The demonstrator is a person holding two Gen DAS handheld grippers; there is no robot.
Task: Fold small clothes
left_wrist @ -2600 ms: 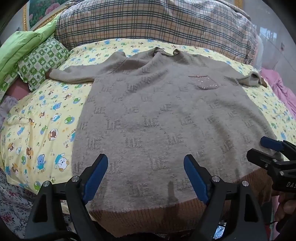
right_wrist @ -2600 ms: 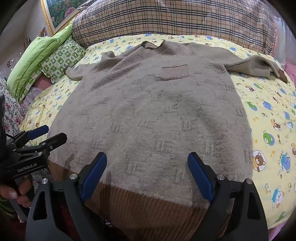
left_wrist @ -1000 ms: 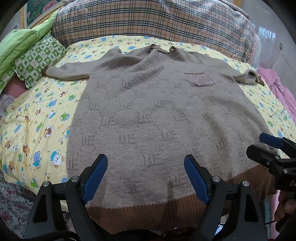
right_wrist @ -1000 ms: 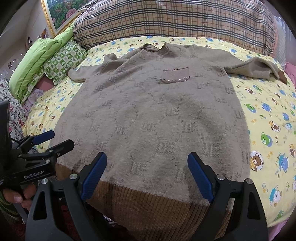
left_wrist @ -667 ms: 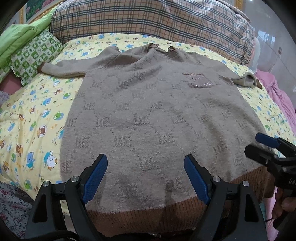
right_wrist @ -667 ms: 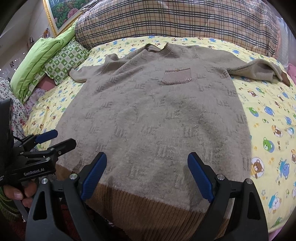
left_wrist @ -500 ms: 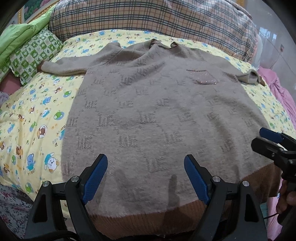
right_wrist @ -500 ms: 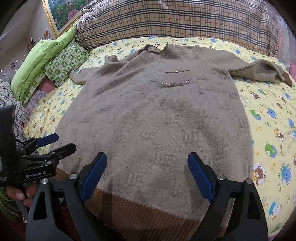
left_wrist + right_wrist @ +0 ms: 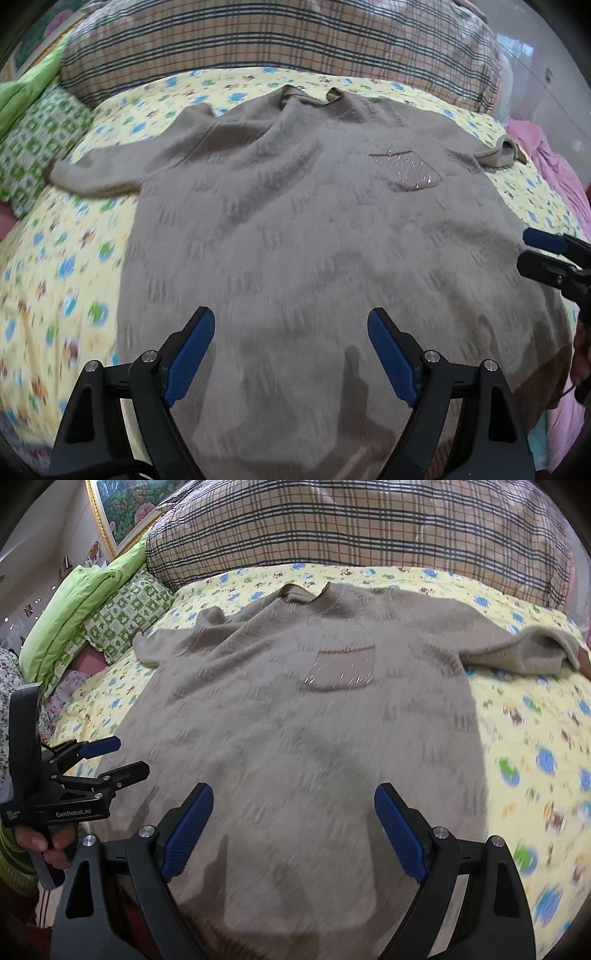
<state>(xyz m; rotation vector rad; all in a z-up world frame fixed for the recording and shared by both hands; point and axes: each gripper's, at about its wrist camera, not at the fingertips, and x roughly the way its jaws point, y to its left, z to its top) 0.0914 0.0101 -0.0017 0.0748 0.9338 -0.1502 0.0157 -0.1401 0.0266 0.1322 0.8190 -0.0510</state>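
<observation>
A grey-brown knitted sweater (image 9: pixel 314 229) with a sparkly chest pocket (image 9: pixel 410 170) lies flat, front up, on the bed, sleeves spread to both sides. It also shows in the right wrist view (image 9: pixel 295 720), pocket (image 9: pixel 341 672) near the middle. My left gripper (image 9: pixel 291 347) is open and empty, above the sweater's lower part. My right gripper (image 9: pixel 293 827) is open and empty, above the lower part too. Each gripper shows in the other's view: the right one (image 9: pixel 532 251) at the sweater's right edge, the left one (image 9: pixel 125 757) at its left edge.
The bed has a yellow cartoon-print sheet (image 9: pixel 55 266). A large plaid pillow (image 9: pixel 351 528) lies behind the sweater. Green pillows (image 9: pixel 92 602) lie at the far left. Pink bedding (image 9: pixel 546 155) lies at the right. A framed picture (image 9: pixel 122 513) hangs on the wall.
Both grippers have moved forward over the sweater; the brown hem has slid out of view beneath them. Both stay open. The sweater has not moved.
</observation>
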